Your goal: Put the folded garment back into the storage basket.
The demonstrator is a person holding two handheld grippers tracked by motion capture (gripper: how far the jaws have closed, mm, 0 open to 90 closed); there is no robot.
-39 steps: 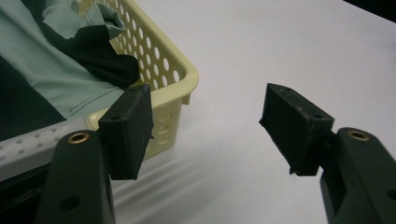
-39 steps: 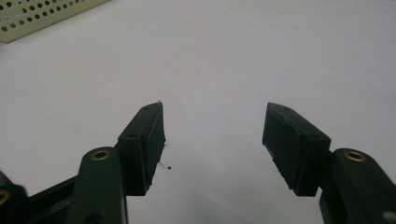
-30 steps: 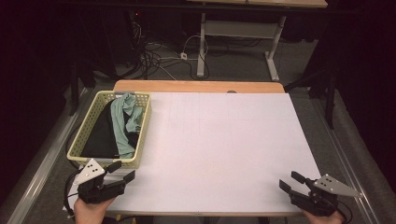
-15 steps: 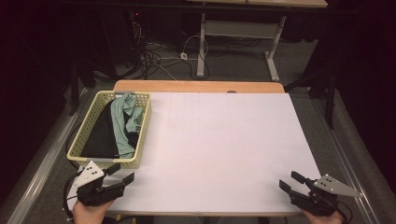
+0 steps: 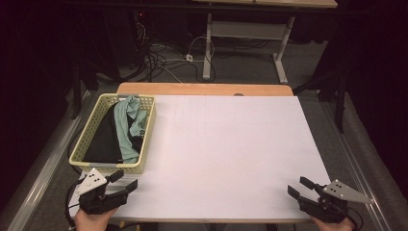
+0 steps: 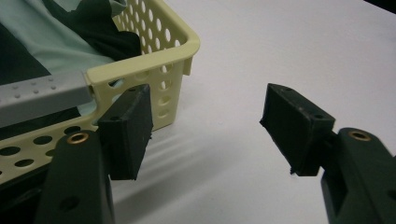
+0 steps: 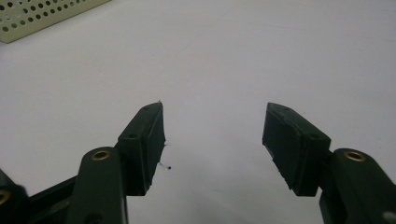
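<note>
Eyeing the clothes in the yellow basket (image 5: pixel 146 126) just past my left gripper (image 5: pixel 126 180): a mint cloth (image 5: pixel 126 130) draped over a black one (image 5: pixel 103 139). Soft, light, floppy, so I'd pinch a raised fold. Both grippers, right gripper (image 5: pixel 297 186) too, gape empty.

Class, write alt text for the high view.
A yellow basket holding black and mint-green clothes sits at the white table's left edge. Near the front corners, the left gripper and right gripper rest open.
</note>
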